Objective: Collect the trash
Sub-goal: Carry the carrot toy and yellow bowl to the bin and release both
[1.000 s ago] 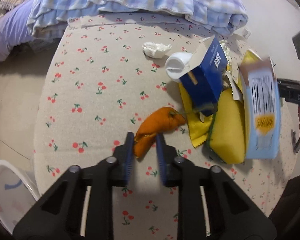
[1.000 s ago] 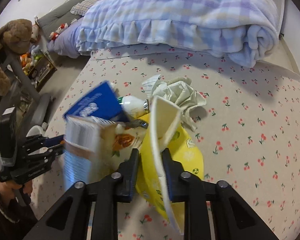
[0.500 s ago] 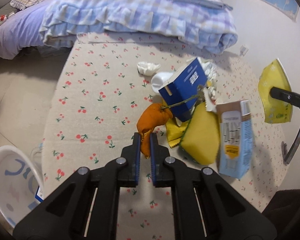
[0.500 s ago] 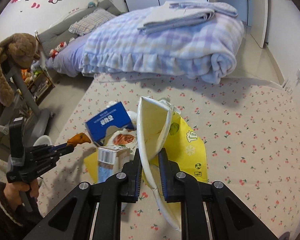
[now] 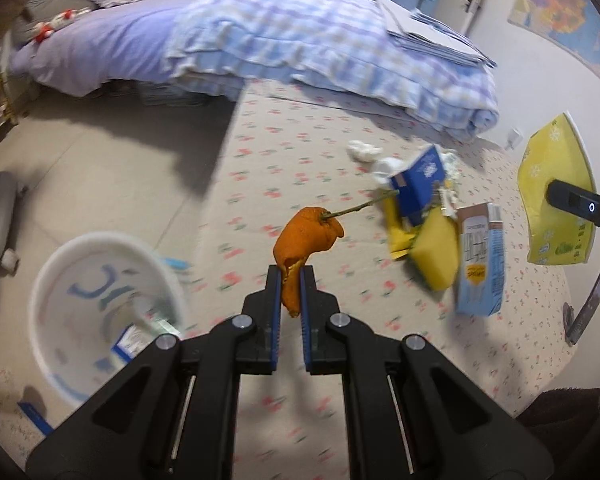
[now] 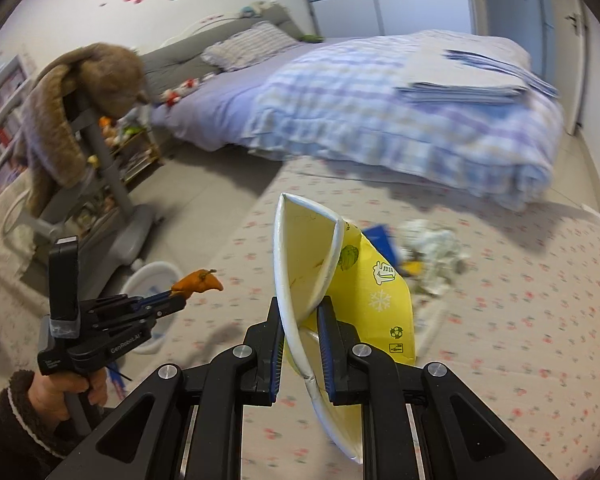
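A cherry-print mat point(image 5: 284, 160) is spread beside a bed. An orange peel point(image 5: 304, 240) is clamped in the left gripper point(image 5: 290, 292) at frame centre; a yellow carton point(image 6: 332, 280) is pinched by the right gripper point(image 6: 300, 340).

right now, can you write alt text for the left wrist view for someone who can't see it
The left gripper holds an orange peel in the air above a cherry-print rug. A white bin stands lower left, a trash pile with a blue box lies right, and a bed is behind.

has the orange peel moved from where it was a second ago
Yes. The orange peel, pinched in the left gripper, has been lifted off the cherry-print rug and carried left, away from the blue carton, toward the white bin.
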Motion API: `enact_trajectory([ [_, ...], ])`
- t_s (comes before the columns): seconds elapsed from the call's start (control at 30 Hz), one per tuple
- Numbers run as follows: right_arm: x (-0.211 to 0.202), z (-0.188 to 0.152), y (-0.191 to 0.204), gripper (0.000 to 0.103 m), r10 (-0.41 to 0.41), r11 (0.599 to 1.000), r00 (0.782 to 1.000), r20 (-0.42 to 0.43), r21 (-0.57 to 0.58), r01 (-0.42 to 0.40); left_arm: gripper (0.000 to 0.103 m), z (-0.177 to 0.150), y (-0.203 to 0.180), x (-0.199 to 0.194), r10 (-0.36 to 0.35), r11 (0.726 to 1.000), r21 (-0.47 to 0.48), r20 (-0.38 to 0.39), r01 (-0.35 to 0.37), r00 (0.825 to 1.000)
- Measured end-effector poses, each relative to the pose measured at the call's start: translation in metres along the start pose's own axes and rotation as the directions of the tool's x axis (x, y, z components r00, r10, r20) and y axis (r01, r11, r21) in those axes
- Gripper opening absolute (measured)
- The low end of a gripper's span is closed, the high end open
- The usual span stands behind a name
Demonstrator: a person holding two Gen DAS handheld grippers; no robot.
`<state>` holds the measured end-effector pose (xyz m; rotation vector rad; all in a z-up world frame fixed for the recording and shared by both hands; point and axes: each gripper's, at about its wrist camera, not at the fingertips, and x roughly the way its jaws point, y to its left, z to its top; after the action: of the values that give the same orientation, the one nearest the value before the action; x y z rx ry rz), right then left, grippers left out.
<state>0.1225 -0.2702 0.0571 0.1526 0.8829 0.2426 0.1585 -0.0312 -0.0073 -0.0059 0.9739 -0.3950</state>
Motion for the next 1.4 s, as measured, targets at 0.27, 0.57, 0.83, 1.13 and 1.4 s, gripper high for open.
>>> enact_trajectory([
  [0.27, 0.048, 0.006, 0.077, 0.017, 0.080, 0.995, 0.995, -0.052, -0.058, -0.083, 0.010, -0.028, 0.073, -0.023, 0.106, 0.988, -0.113, -0.031, -0.109, 0.994],
  [0.57, 0.113, 0.006, 0.146, 0.017, 0.144, 0.984, 0.979, -0.147, -0.085, -0.158, 0.010, -0.046, 0.136, -0.025, 0.188, 0.942, -0.263, -0.109, -0.210, 0.976],
  [0.83, 0.161, 0.010, 0.188, 0.017, 0.181, 0.977, 0.965, -0.192, -0.080, -0.199, 0.070, -0.045, 0.152, -0.040, 0.299, 0.887, -0.329, -0.128, -0.325, 0.946],
  [1.13, 0.198, 0.012, 0.212, 0.019, 0.234, 0.969, 0.948, -0.218, -0.031, -0.246, 0.081, -0.052, 0.166, -0.051, 0.370, 0.854, -0.330, -0.156, -0.402, 0.916],
  [1.4, 0.204, 0.012, 0.219, 0.069, 0.243, 0.968, 0.948, -0.206, -0.004, -0.250, 0.082, -0.052, 0.167, -0.052, 0.372, 0.851, -0.335, -0.159, -0.405, 0.914],
])
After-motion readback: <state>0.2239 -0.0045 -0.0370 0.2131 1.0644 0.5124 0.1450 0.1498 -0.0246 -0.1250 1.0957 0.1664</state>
